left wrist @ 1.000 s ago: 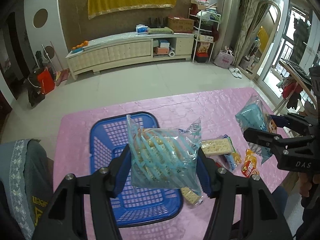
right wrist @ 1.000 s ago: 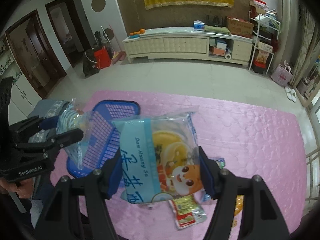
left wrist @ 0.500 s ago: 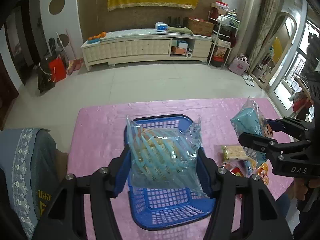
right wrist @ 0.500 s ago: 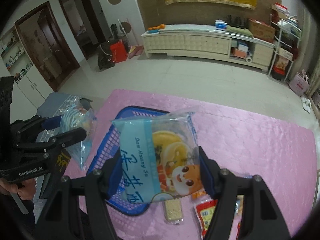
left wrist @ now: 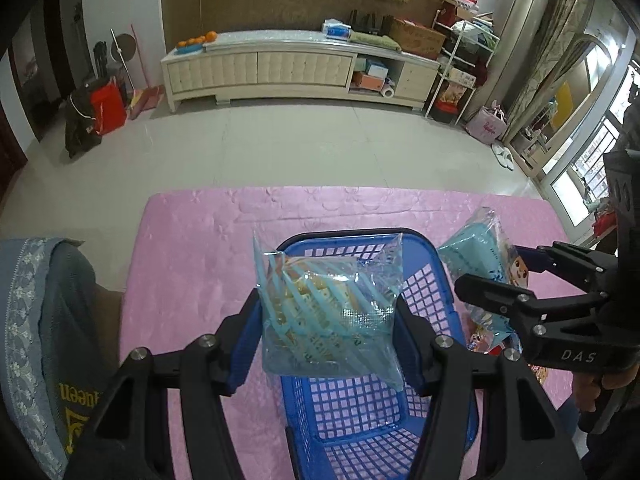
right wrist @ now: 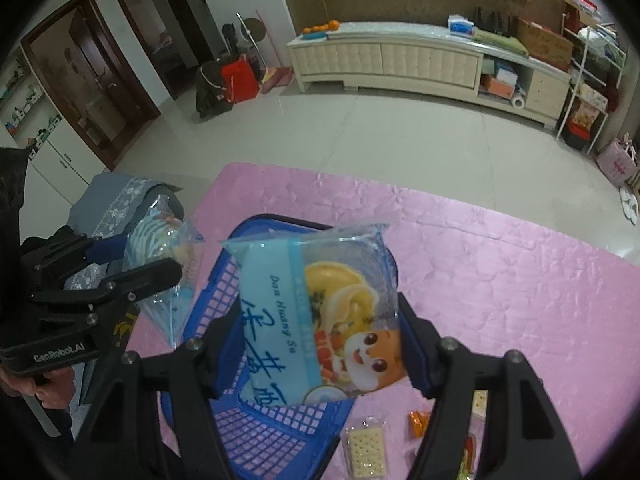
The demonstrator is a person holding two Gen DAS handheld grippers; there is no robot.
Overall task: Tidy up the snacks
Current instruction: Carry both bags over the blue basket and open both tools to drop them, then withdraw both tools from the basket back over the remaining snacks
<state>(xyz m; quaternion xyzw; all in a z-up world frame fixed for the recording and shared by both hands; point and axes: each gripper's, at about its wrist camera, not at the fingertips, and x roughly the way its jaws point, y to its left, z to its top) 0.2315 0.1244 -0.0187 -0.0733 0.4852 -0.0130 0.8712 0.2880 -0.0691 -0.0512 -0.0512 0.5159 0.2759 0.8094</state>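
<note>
Left wrist view shows the left claw (left wrist: 328, 320) clamped by its blue pads on a clear snack bag with pale blue stripes (left wrist: 326, 312), pale biscuits showing through the film. The bag hangs upright directly above the blue basket (left wrist: 424, 292), a plastic lattice basket standing on the pink worktop (left wrist: 192, 248). To the right of the basket the right claw (left wrist: 500, 276) grips a light blue cake packet (left wrist: 484, 248) printed with a cartoon face, held just beside the basket's right rim.

Right wrist view has that same light blue cake packet (right wrist: 320, 316) pressed between the right claw's (right wrist: 320, 340) pads, half closed on it; it carries dark blue script, a picture of yellow cakes and a cartoon animal. It hangs over the basket's (right wrist: 224, 288) right half. Left of the basket the left claw (right wrist: 132, 272) holds the striped bag (right wrist: 160, 248) above the rim. In front of the basket, on the worktop (right wrist: 500, 280), lie a wrapped cracker pack (right wrist: 366, 452) and a small orange sweet (right wrist: 418, 424). A grey cloth with lace trim (left wrist: 28, 320) lies left of the basket, off the worktop's edge.

Compared with a second ago, both claws have shifted leftward, so each packet now sits nearer the basket's opening, and the loose snacks have slid towards the frame's edge. Neither grip has changed.
</note>
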